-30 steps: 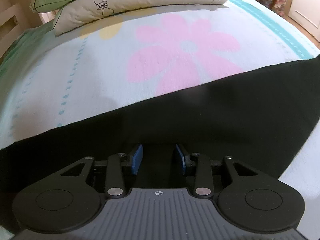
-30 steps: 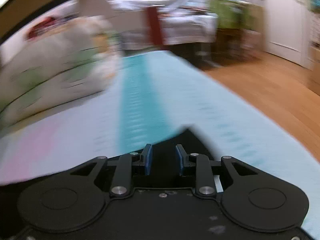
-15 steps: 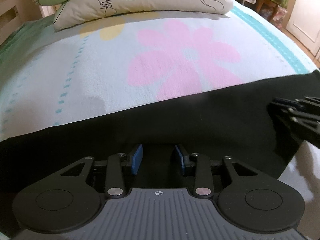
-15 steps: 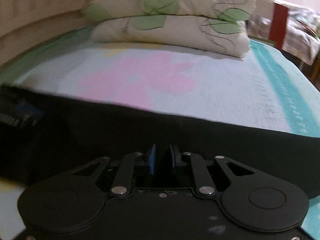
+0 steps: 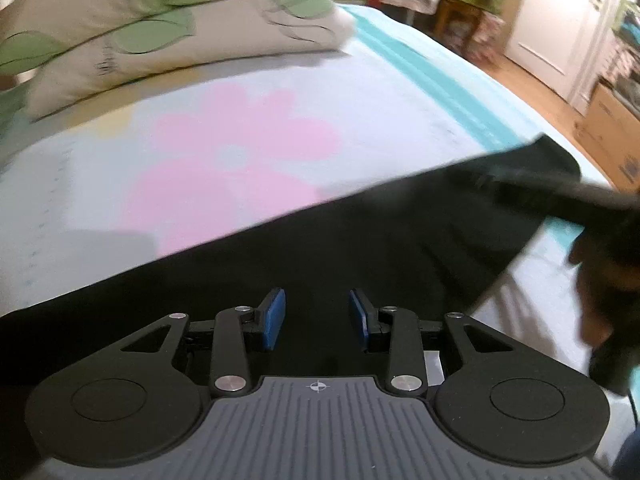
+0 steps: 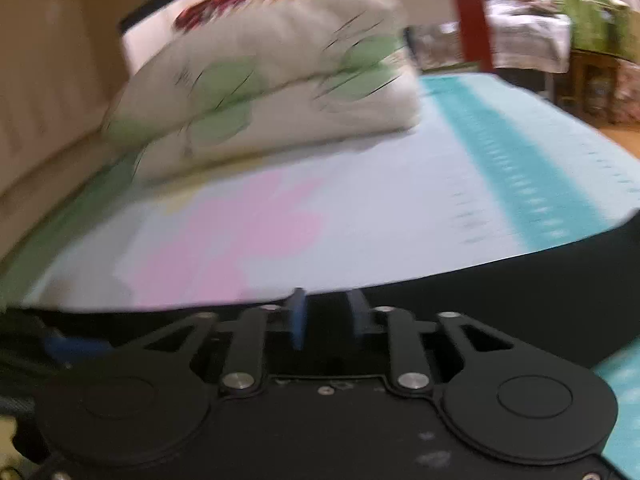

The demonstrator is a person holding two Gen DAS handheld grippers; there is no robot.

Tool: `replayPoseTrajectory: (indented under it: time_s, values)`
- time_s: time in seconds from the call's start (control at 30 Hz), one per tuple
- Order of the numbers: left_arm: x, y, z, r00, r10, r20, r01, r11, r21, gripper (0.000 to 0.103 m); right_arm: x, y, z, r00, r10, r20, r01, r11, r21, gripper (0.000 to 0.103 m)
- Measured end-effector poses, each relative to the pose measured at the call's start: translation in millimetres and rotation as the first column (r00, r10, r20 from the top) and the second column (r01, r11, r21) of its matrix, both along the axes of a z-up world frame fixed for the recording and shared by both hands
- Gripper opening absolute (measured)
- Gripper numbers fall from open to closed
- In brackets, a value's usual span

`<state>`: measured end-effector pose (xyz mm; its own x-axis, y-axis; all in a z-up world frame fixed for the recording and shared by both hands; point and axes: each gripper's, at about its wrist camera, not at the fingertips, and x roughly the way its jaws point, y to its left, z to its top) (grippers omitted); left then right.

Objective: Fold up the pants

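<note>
Black pants (image 5: 360,248) lie flat across the bed in a long band; they also show in the right wrist view (image 6: 500,300). My left gripper (image 5: 316,316) is open, with its blue pads over the black fabric and nothing between them. My right gripper (image 6: 326,320) hovers over the pants' far edge with its jaws a small gap apart; the view is blurred. The right gripper appears as a dark blur in the left wrist view (image 5: 560,192) near the pants' right end.
The bed sheet (image 5: 240,128) is pale blue with a pink flower and a teal stripe. Two stacked leaf-print pillows (image 5: 160,40) lie at the head of the bed. A wooden floor, a white door (image 5: 560,20) and cluttered furniture lie to the right.
Both views have swung to the right. The right gripper has moved toward the pants' right end, and its jaws stand a little wider. The left gripper stays open over the fabric.
</note>
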<state>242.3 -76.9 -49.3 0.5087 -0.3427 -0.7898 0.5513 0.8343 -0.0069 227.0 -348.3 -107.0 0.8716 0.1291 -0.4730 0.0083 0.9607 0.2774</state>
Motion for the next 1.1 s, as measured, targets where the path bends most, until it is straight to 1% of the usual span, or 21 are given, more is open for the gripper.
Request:
replayPoseTrajectory:
  time_s: [0.07,0.1,0.13,0.17,0.2,0.27,0.3,0.33,0.43,0.5,0.53,0.6,0.67,0.73,0.8,0.87,0.93,1.03,1.1]
  values:
    - [3,-17,-8,0.999,-0.033,-0.017,0.033,0.999,0.010,0.035,-12,-32,8,0.998,-0.060,-0.017,0.060,0.998,0.019,0.037]
    - [6,-25,-13,0.999,-0.038,-0.020,0.039,0.999,0.030,0.035,-16,-51,10,0.995,-0.089,-0.035,0.090,0.995,0.035,0.037]
    - [7,-29,-18,0.999,-0.037,-0.017,0.038,0.998,0.051,0.035,-21,-68,11,0.991,-0.121,-0.051,0.124,0.991,0.050,0.038]
    - [12,-34,-25,0.999,-0.026,-0.020,0.028,0.996,0.087,0.035,-28,-86,10,0.985,-0.158,-0.065,0.163,0.985,0.064,0.038]
    - [17,-34,-31,1.000,-0.004,-0.031,0.008,0.993,0.115,0.035,-35,-107,9,0.976,-0.204,-0.079,0.211,0.975,0.078,0.039]
    - [26,-32,-34,0.999,0.017,-0.043,-0.013,0.996,0.085,0.035,-50,-140,4,0.950,-0.296,-0.099,0.305,0.948,0.096,0.042]
    - [26,-31,-34,0.998,0.024,-0.055,-0.019,0.997,0.079,0.035,-55,-156,0,0.935,-0.336,-0.111,0.348,0.931,0.111,0.044]
    - [28,-31,-34,0.998,0.027,-0.065,-0.022,0.997,0.078,0.035,-60,-172,-4,0.921,-0.368,-0.131,0.384,0.914,0.133,0.045]
    - [27,-34,-36,0.999,0.008,-0.052,-0.003,0.995,0.104,0.036,-62,-205,-24,0.893,-0.402,-0.201,0.440,0.873,0.208,0.046]
    - [27,-36,-36,0.999,0.006,-0.045,0.000,0.994,0.113,0.036,-61,-216,-39,0.885,-0.399,-0.240,0.454,0.851,0.263,0.046]
    - [27,-36,-36,0.999,0.007,-0.047,-0.001,0.994,0.112,0.036,-65,-220,-45,0.888,-0.395,-0.238,0.453,0.842,0.292,0.046]
    - [26,-35,-34,0.998,0.008,-0.061,-0.002,0.995,0.103,0.036,-67,-223,-48,0.889,-0.407,-0.210,0.456,0.823,0.338,0.047]
    - [30,-32,-33,0.996,0.013,-0.087,-0.006,0.996,0.086,0.035,-66,-229,-50,0.883,-0.413,-0.224,0.469,0.789,0.395,0.048]
    - [35,-31,-32,0.994,0.017,-0.108,-0.009,0.997,0.074,0.035,-63,-233,-50,0.878,-0.415,-0.238,0.478,0.769,0.424,0.049]
    - [36,-31,-33,0.994,0.010,-0.110,-0.001,0.997,0.077,0.035,-57,-237,-49,0.878,-0.413,-0.243,0.479,0.761,0.438,0.049]
    - [35,-32,-33,0.994,0.009,-0.107,-0.001,0.997,0.078,0.035,-57,-243,-47,0.873,-0.419,-0.250,0.488,0.745,0.456,0.049]
    - [35,-32,-34,0.995,0.007,-0.104,0.001,0.997,0.075,0.036,-54,-244,-47,0.871,-0.423,-0.252,0.492,0.738,0.462,0.050]
    - [36,-30,-34,0.994,0.006,-0.112,0.002,0.998,0.065,0.035,-47,-243,-47,0.871,-0.424,-0.247,0.491,0.751,0.442,0.051]
    - [37,-28,-34,0.993,0.007,-0.119,0.000,0.998,0.057,0.035,-42,-243,-46,0.870,-0.427,-0.247,0.493,0.753,0.436,0.052]
